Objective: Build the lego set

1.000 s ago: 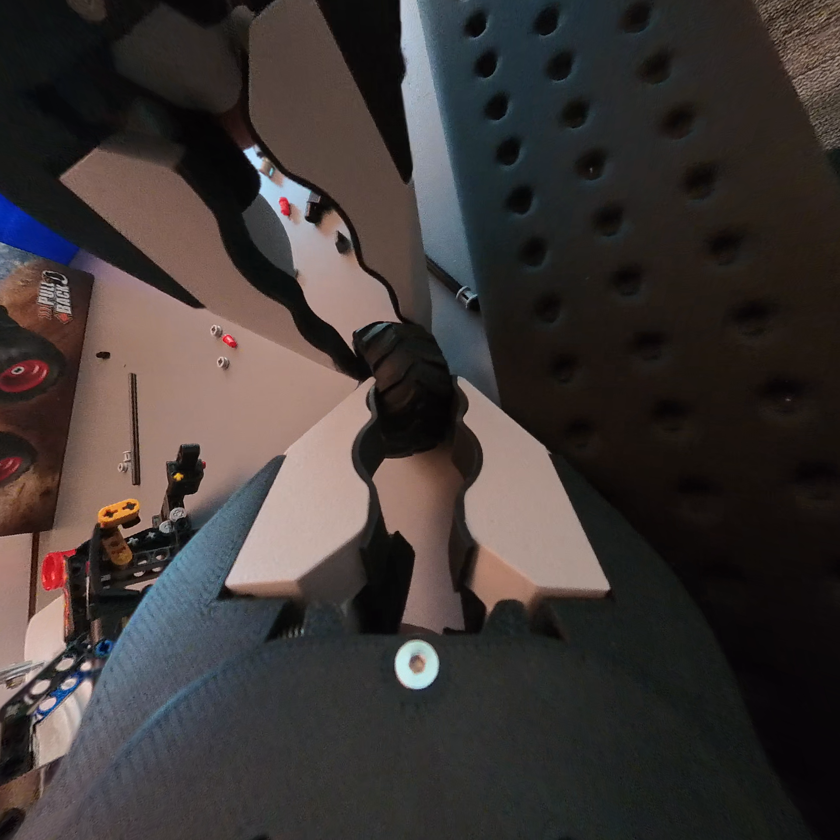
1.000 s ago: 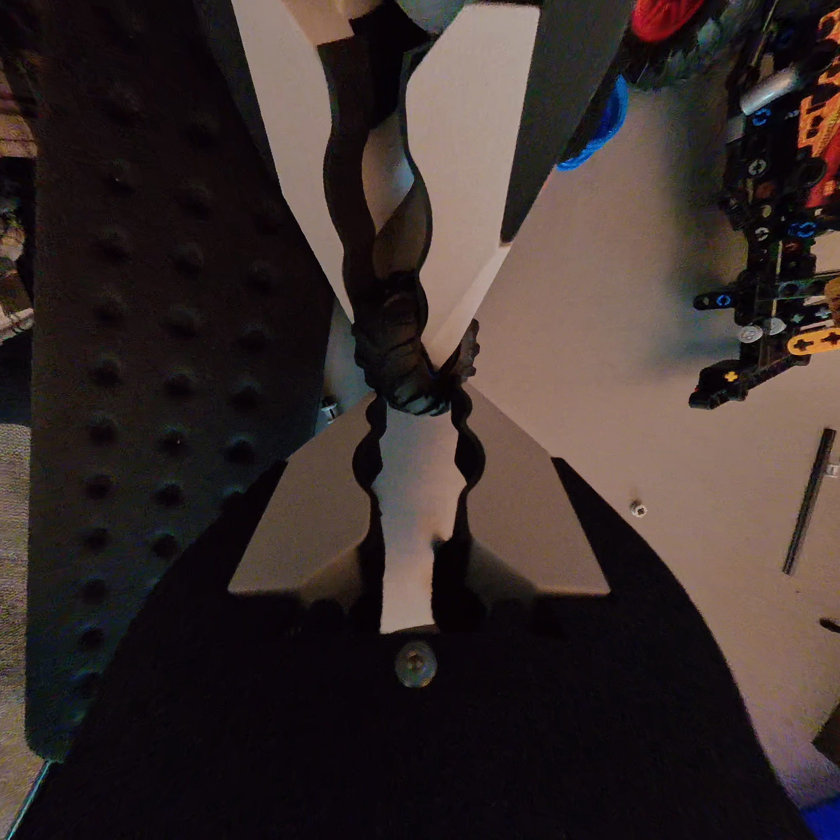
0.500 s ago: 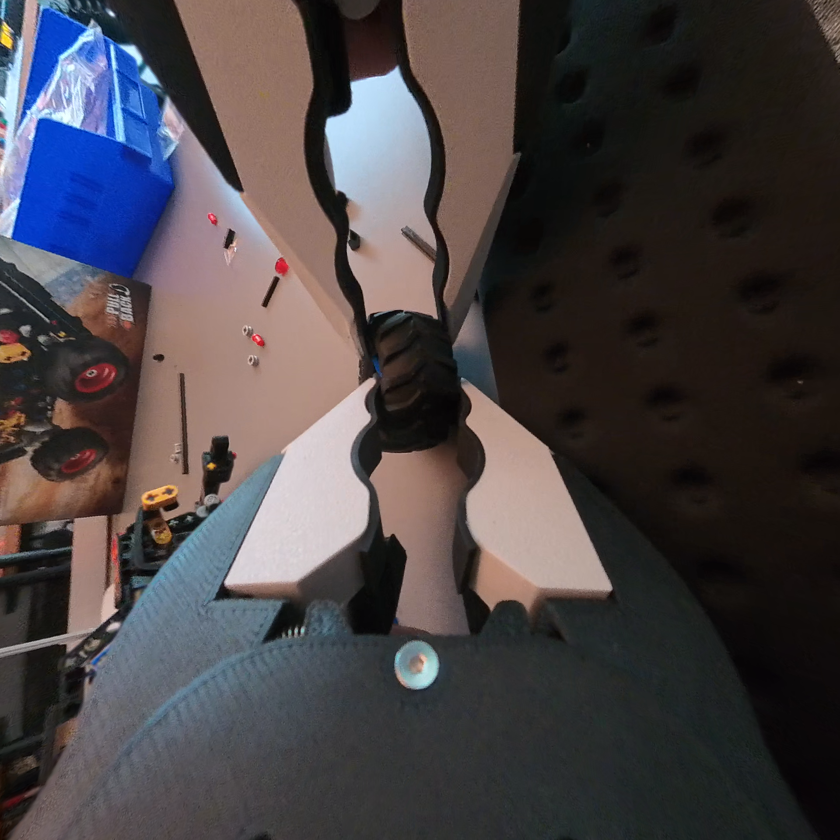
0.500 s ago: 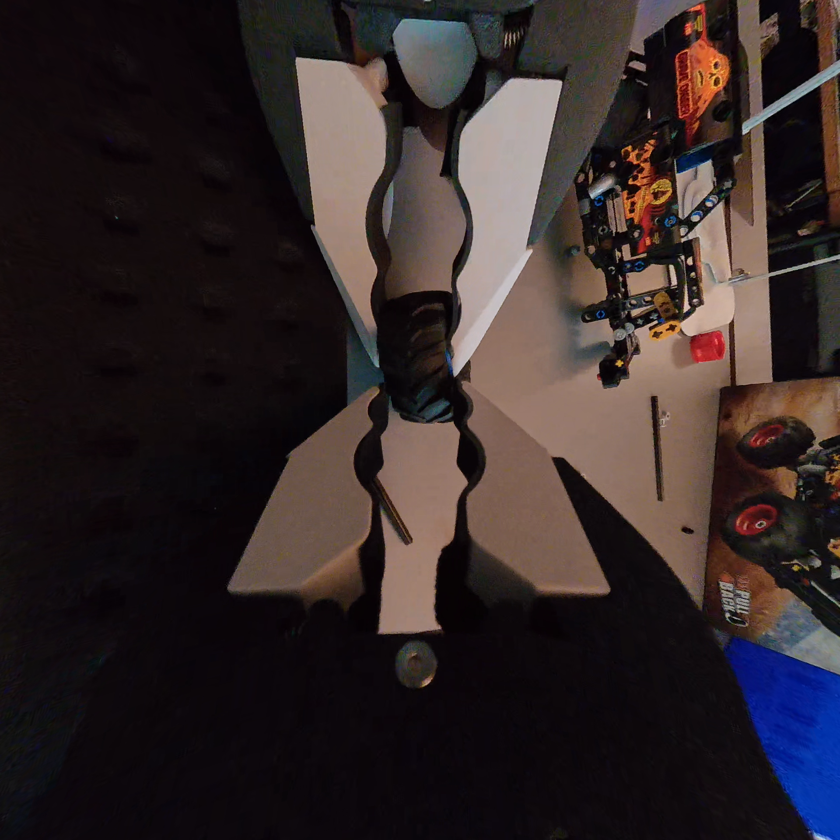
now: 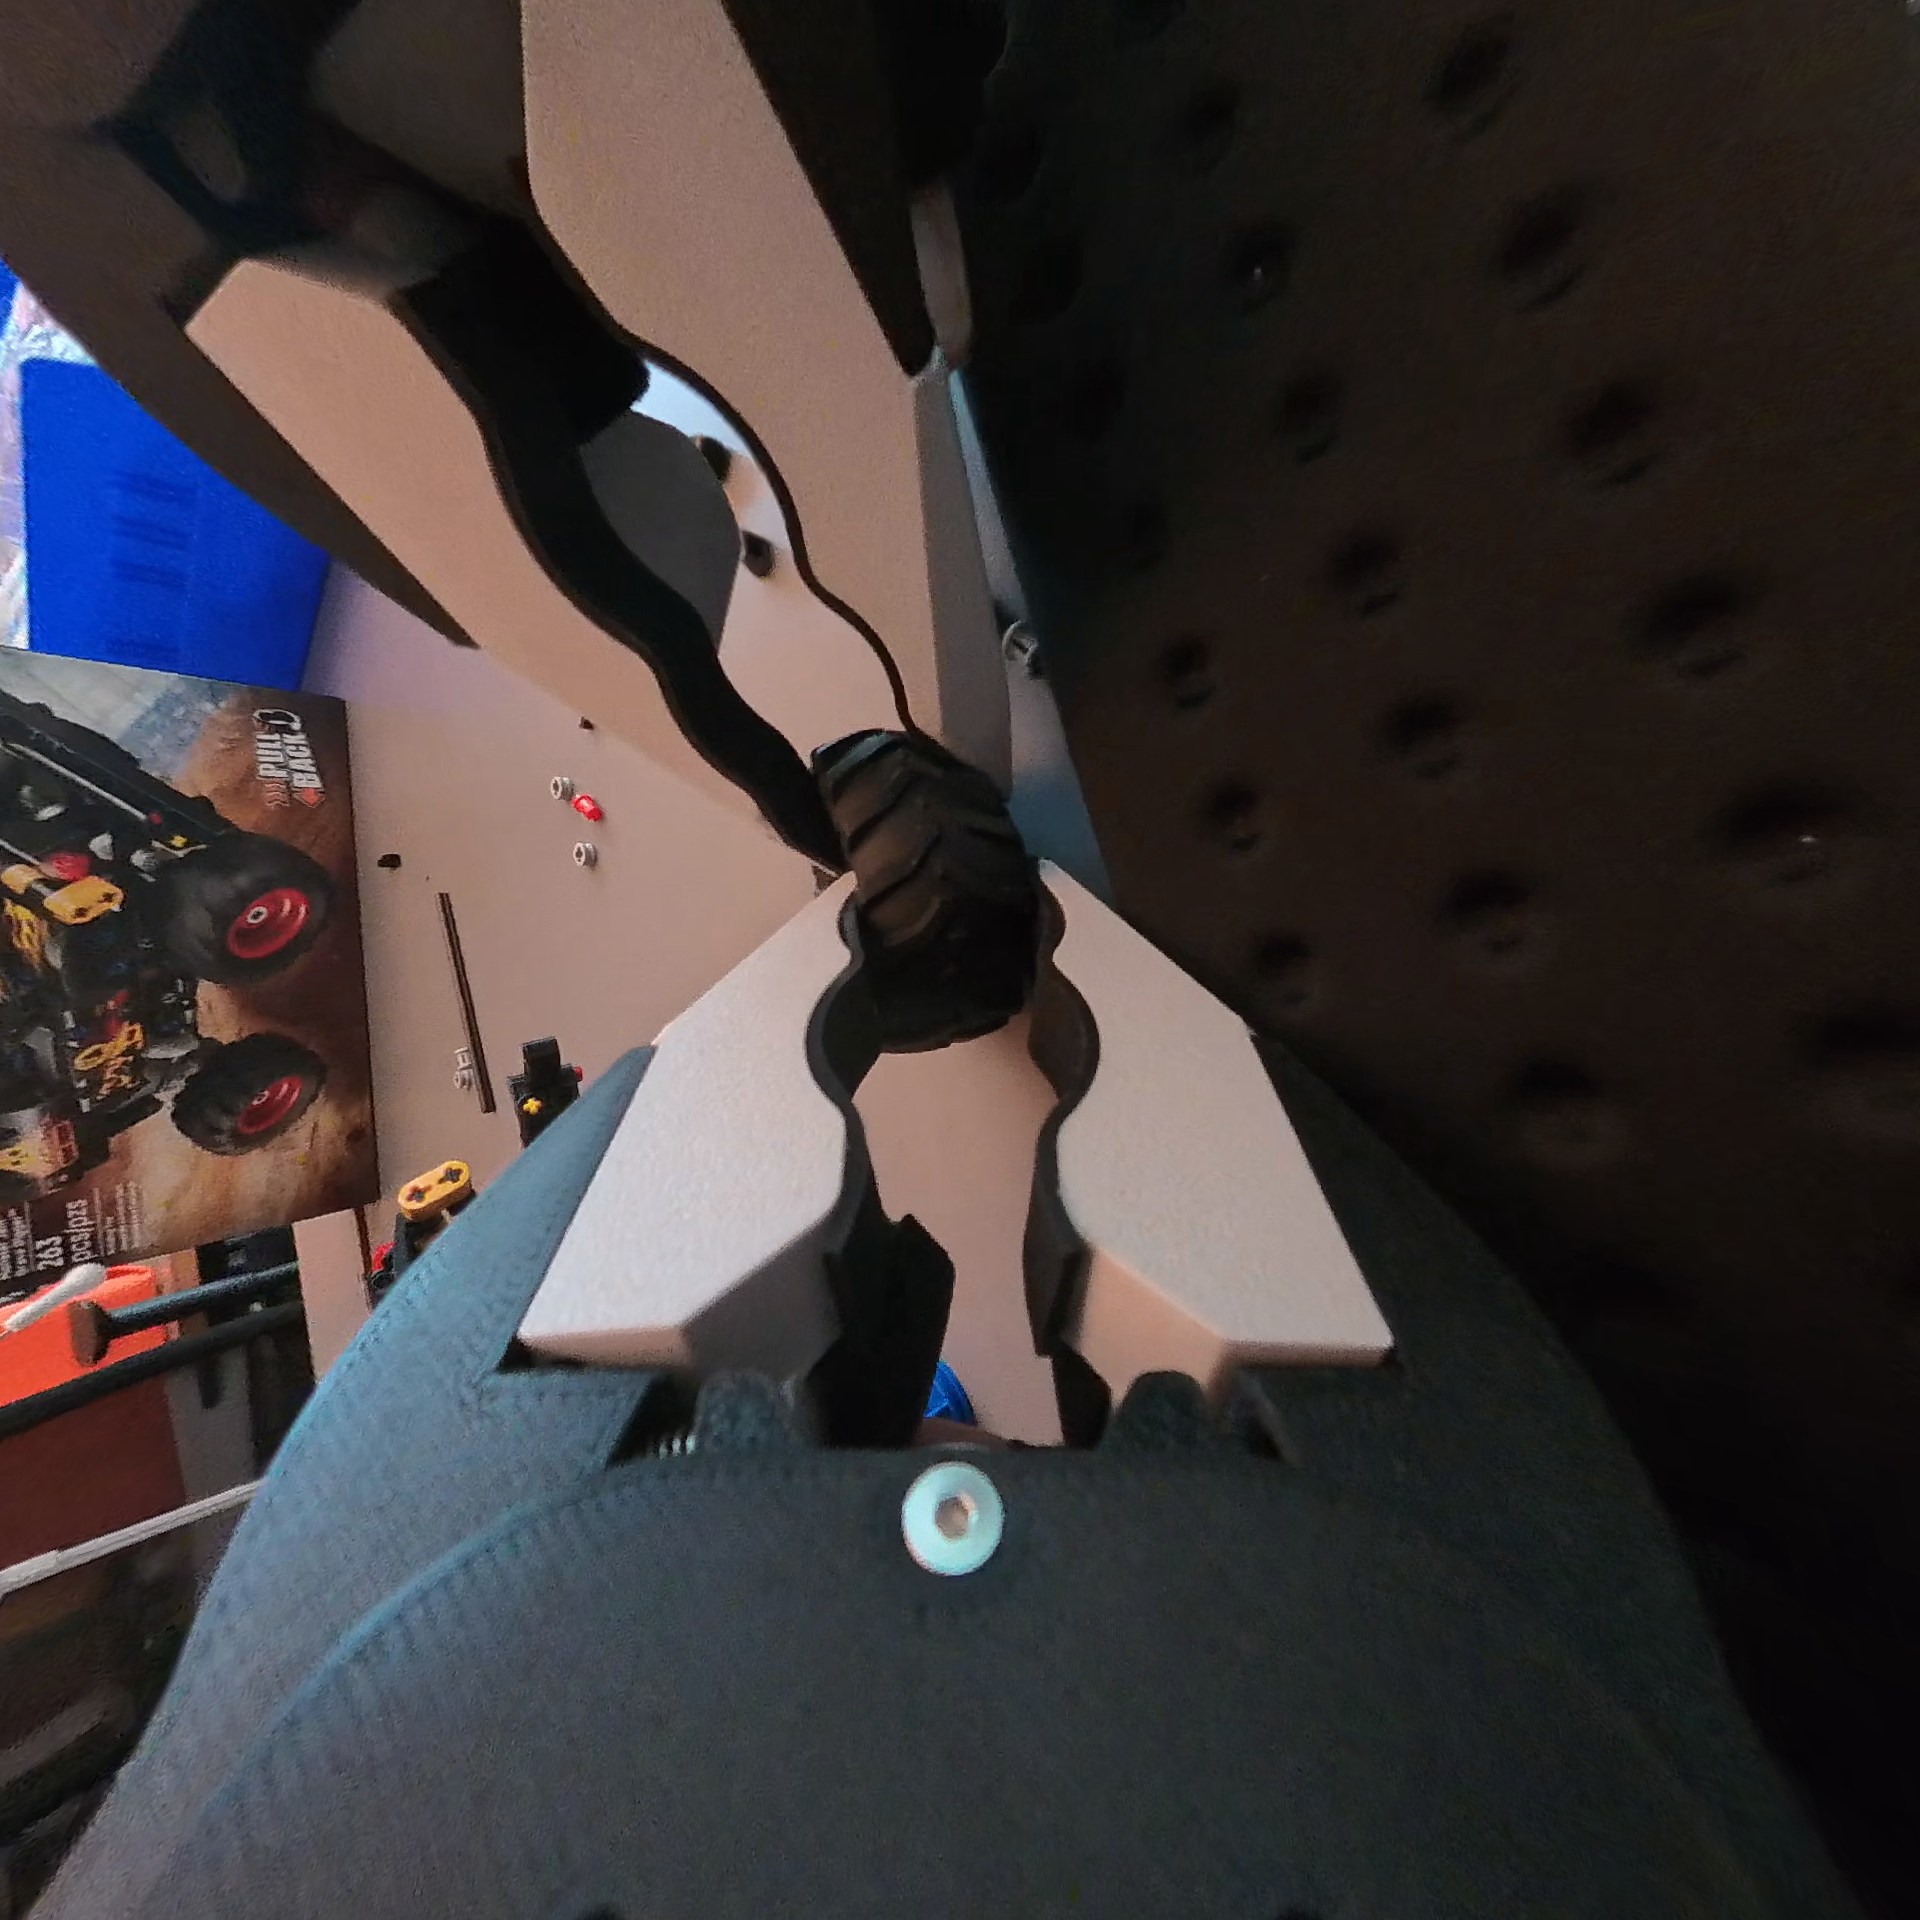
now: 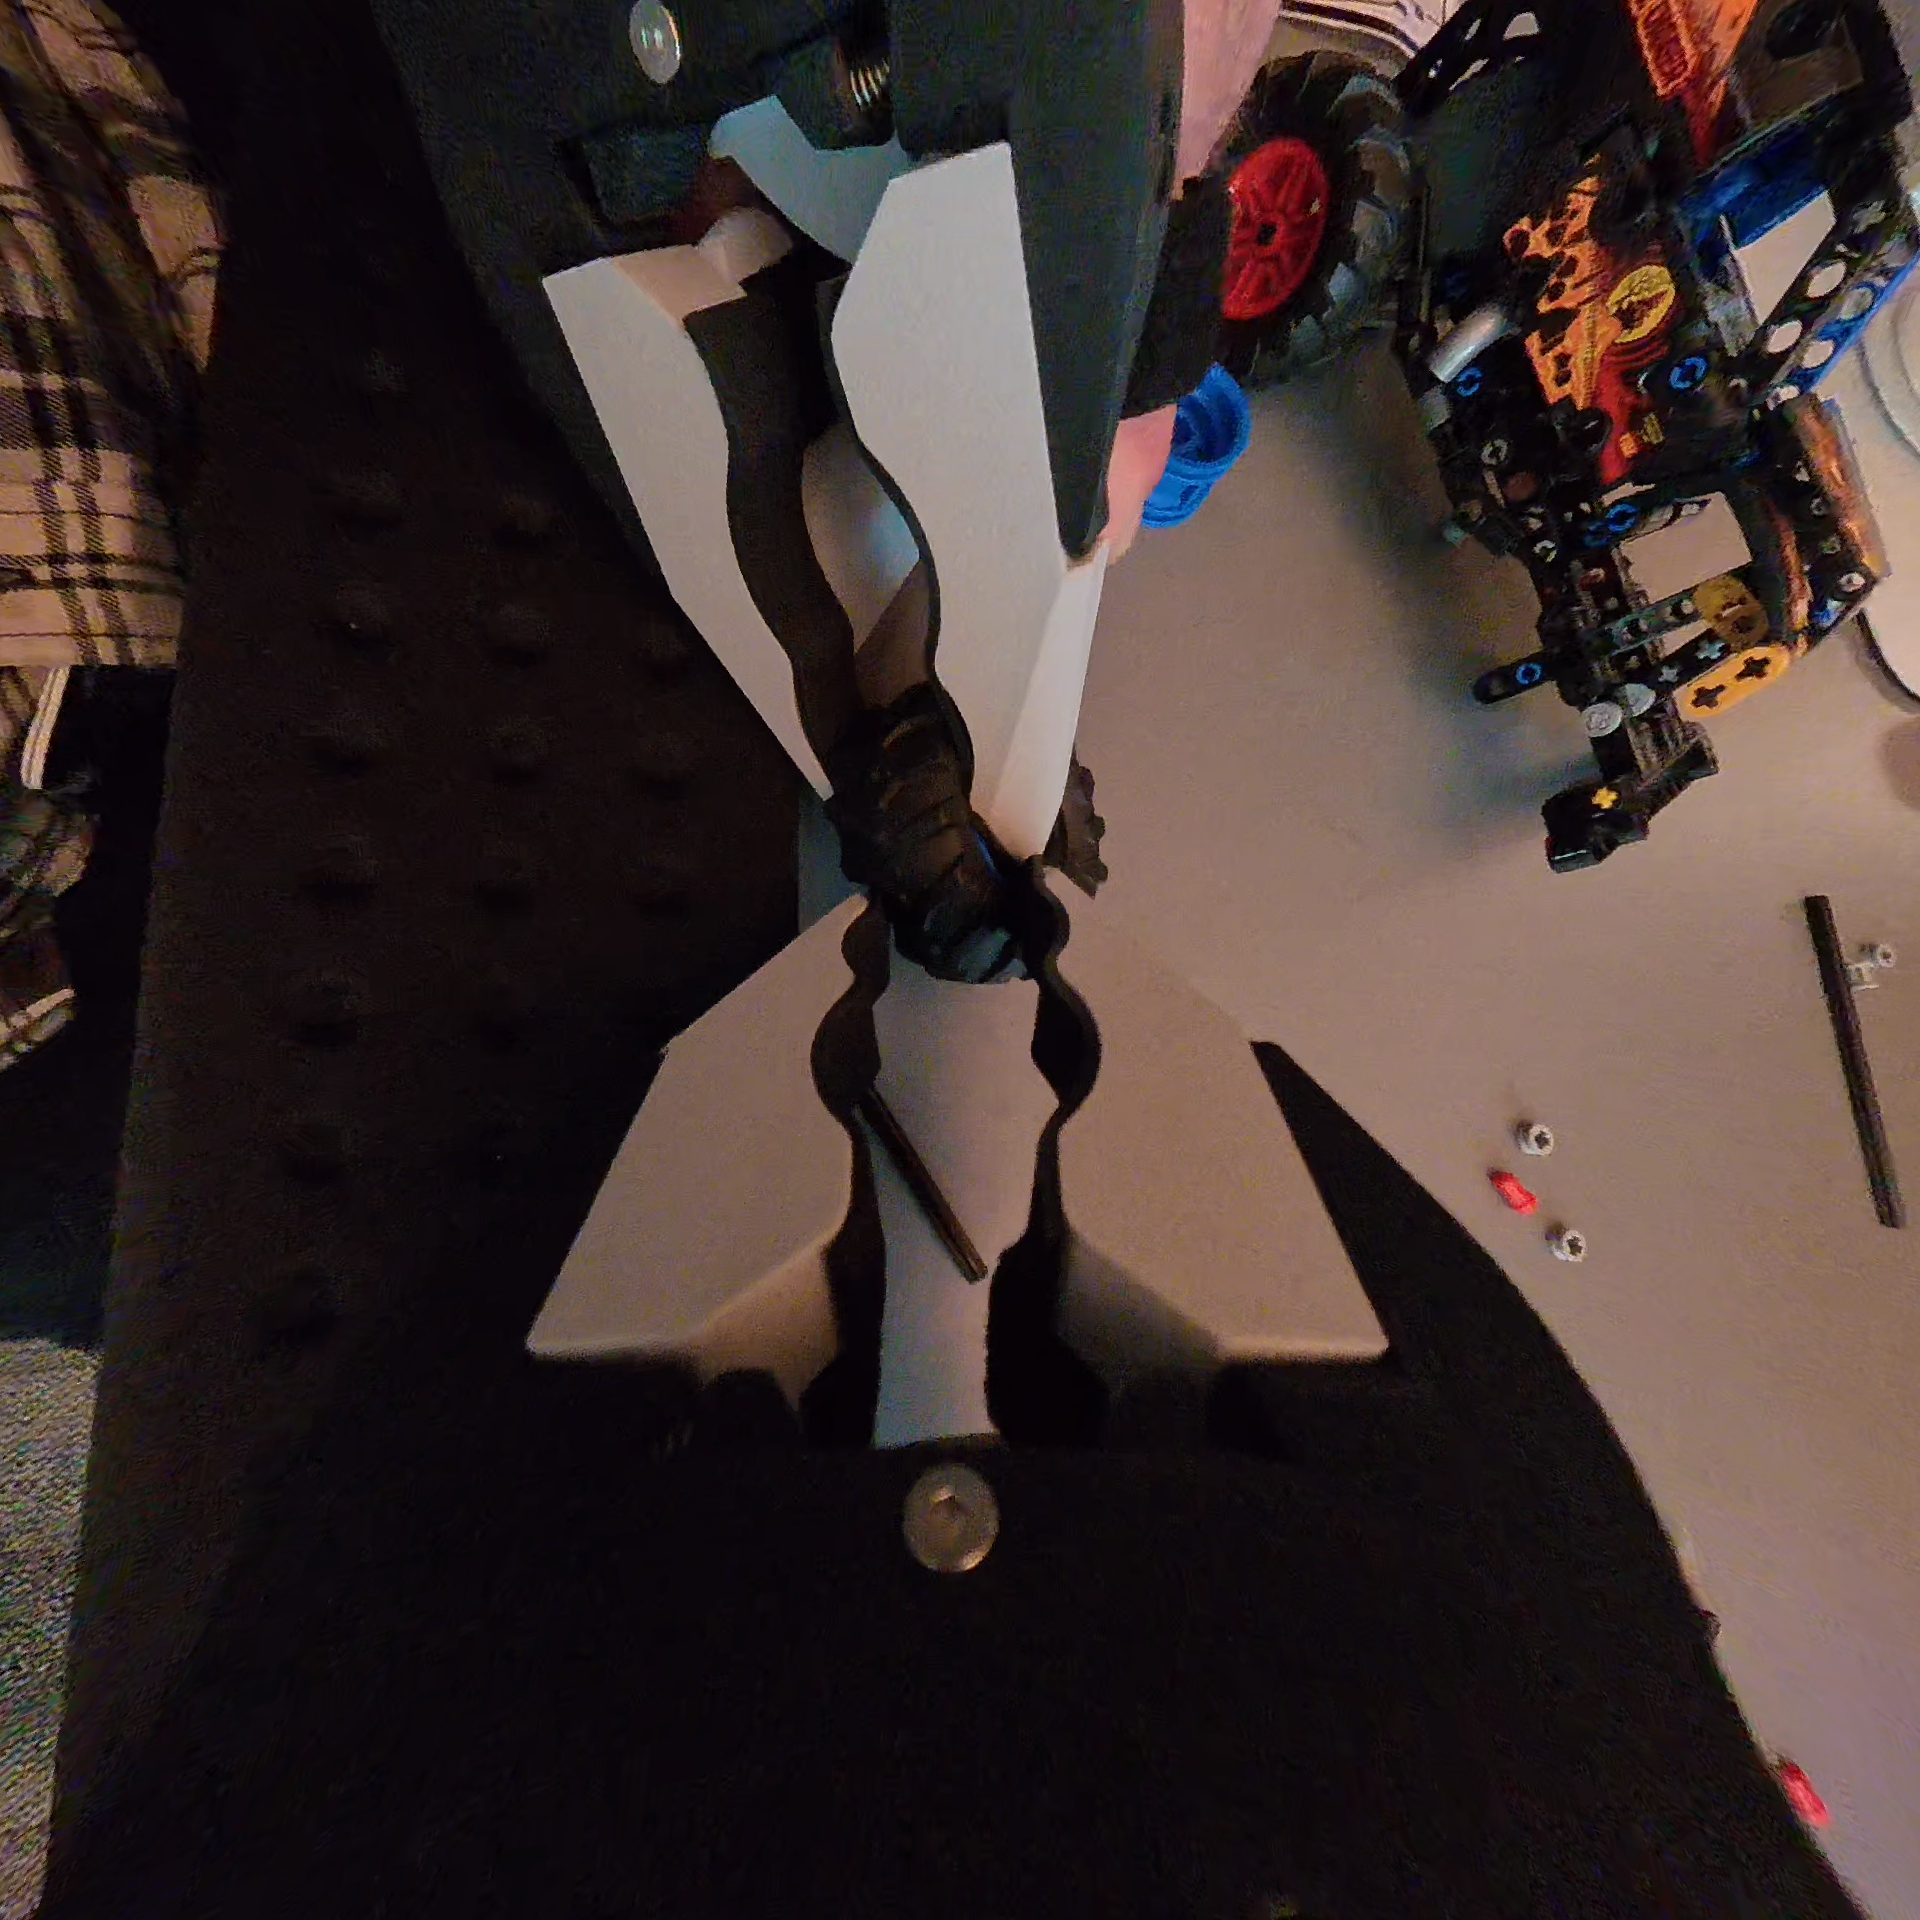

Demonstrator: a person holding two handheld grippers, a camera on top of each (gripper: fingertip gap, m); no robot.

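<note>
Black tyre (image 5: 935,904) held above the surface (image 6: 1299,987), gripped tread-on between the left gripper (image 5: 940,935) jaws, its far end also pinched by the right gripper (image 6: 961,935) jaws, axis indeterminate.

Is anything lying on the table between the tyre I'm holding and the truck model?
Nothing visible. In the right wrist view the black tyre sits between both hand-held grippers' fingertips, and the table between it and the truck model is bare. The long black axle and small loose pieces lie off to the side.
</note>
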